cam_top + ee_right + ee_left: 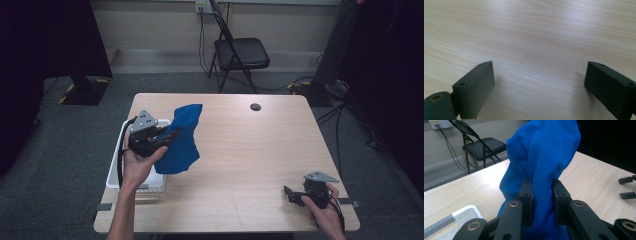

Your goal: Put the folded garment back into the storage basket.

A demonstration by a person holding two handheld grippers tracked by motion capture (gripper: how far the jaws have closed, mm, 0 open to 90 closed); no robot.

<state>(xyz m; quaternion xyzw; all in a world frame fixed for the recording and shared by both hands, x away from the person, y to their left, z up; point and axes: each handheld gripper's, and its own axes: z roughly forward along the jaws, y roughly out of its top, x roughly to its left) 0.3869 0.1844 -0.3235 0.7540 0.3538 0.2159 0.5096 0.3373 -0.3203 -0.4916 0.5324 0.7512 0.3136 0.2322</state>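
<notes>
A blue cloth (183, 140) hangs bunched above the table's left side, next to a white basket (113, 172). My left gripper (170, 136) is shut on the blue cloth; in the left gripper view the fabric (544, 165) is pinched between both black pads and rises above them. My right gripper (291, 195) rests low over the table's front right corner, held by a hand. Its jaws stand wide open in the right gripper view (539, 87), with bare wood between them.
The wooden table (240, 150) has a small dark round spot (255, 106) near its far edge. A black folding chair (240, 52) stands on the floor behind the table. Black stands and cables flank the table at both sides.
</notes>
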